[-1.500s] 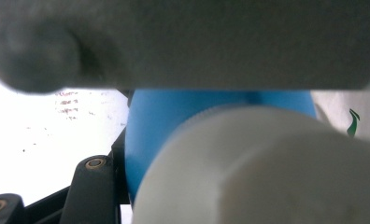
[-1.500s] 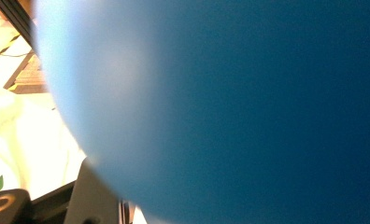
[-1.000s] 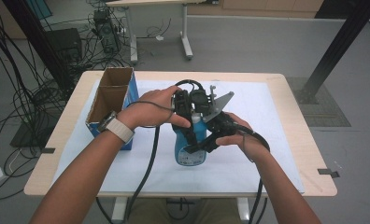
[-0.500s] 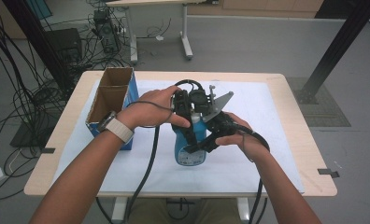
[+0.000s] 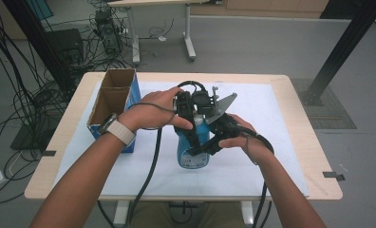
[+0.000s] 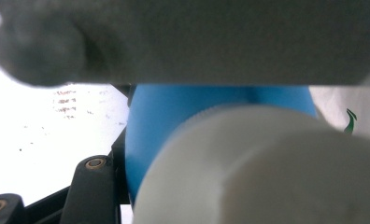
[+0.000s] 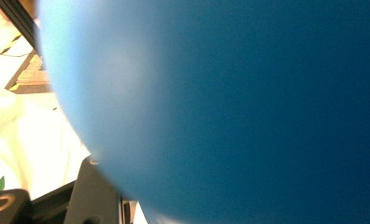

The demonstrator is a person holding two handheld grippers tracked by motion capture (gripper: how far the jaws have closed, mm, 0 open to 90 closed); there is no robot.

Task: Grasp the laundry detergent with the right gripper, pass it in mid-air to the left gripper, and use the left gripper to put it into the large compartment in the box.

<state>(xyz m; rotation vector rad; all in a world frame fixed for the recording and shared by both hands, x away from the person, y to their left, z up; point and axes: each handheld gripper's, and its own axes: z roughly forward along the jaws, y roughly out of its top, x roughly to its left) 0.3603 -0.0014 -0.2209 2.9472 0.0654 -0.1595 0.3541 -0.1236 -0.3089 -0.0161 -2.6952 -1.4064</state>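
A blue bottle (image 5: 193,151) with a white cap (image 6: 267,168) stands upright at the centre of the high view, on the white sheet (image 5: 281,156) that covers the table (image 5: 314,142); the left gripper (image 5: 190,118) comes down on its top from the left, jaws clamped on the cap; the right gripper (image 5: 210,145) meets the bottle's body from the right, jaws pinching the blue side, which crowds its own view (image 7: 230,112); an open cardboard box (image 5: 111,102) with a blue face sits at the left of the sheet, apart from the bottle
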